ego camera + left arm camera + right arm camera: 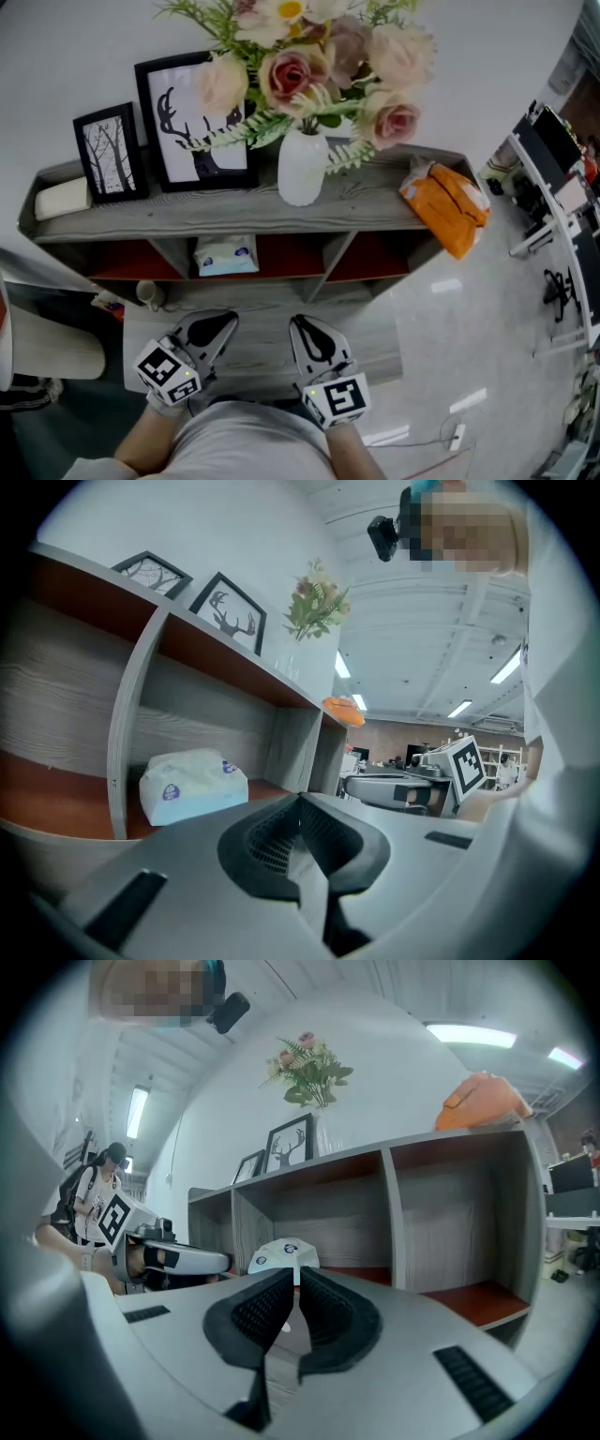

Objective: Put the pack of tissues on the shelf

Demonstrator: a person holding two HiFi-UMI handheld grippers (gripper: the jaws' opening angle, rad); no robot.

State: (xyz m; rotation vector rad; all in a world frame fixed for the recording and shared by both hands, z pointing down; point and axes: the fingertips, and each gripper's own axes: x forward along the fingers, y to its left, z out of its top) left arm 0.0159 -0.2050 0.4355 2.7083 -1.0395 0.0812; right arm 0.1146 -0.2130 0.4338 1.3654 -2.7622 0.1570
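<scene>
The pack of tissues [226, 255] already lies in the middle compartment of the shelf [103, 225], close to its front lip. Both the left gripper [214, 330] and the right gripper [314, 339] hang back from it, fingers drawn together on nothing. The risk I see is a careless forward sweep: a gripper could clip the pack and tip it out, or jolt the shelf and rock the vase [302, 169] on top.

White wall [75, 56], glossy pale floor [469, 319], office desks [553, 187] at right, ceiling strip lights [469, 1035]
</scene>
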